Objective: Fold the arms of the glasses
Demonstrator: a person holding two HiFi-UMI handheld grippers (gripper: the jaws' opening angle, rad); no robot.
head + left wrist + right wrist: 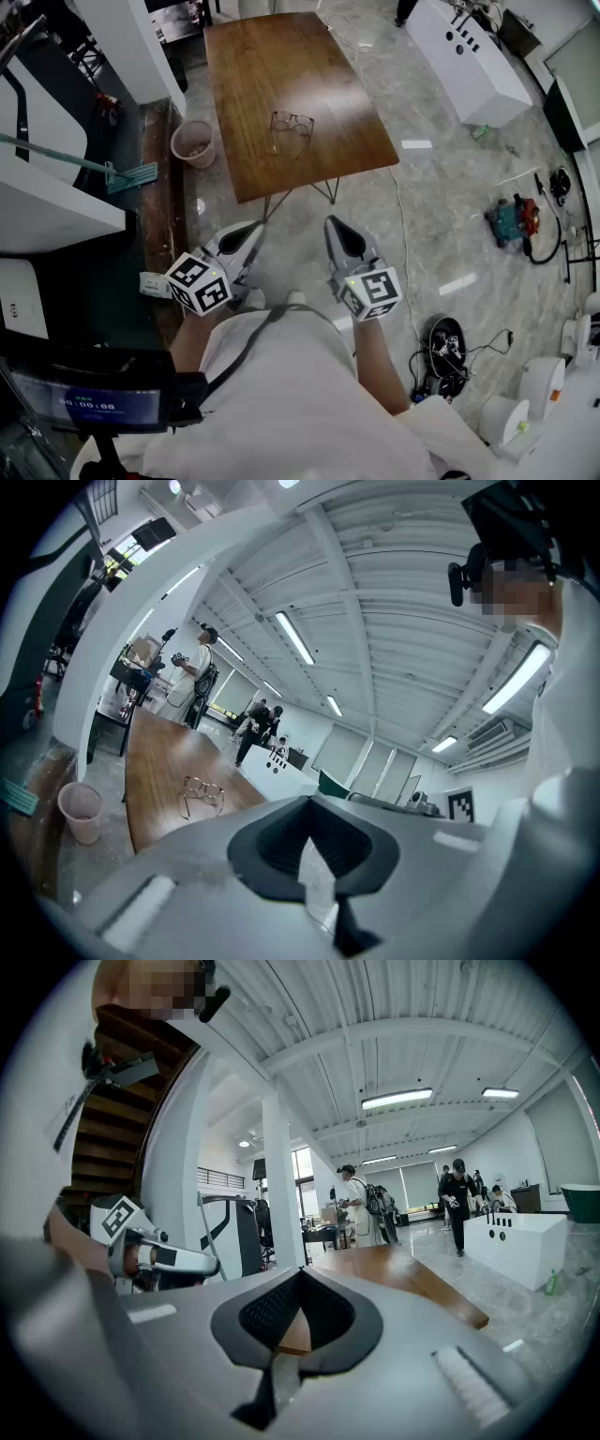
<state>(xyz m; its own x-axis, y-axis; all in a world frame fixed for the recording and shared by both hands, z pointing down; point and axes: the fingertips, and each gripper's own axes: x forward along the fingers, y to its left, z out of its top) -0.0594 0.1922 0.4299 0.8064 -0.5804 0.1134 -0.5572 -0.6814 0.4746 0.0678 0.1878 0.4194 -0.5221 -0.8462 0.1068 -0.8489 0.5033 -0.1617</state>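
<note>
The glasses (291,124) lie on the brown wooden table (281,56) with their arms spread out. They also show small and far off in the left gripper view, glasses (202,792) on the table (155,761). Both grippers hang near the person's body, well short of the table's near edge. My left gripper (255,228) has its jaws together with nothing in them, as the left gripper view (309,801) confirms. My right gripper (334,223) is likewise shut and empty (300,1274). In the right gripper view only the table (394,1269) shows, not the glasses.
A pink bucket (193,143) stands on the floor left of the table, with a mop (131,176) beside it. A white counter (469,56) is at the far right. Tools and cables (511,220) lie on the floor to the right. Several people stand in the background.
</note>
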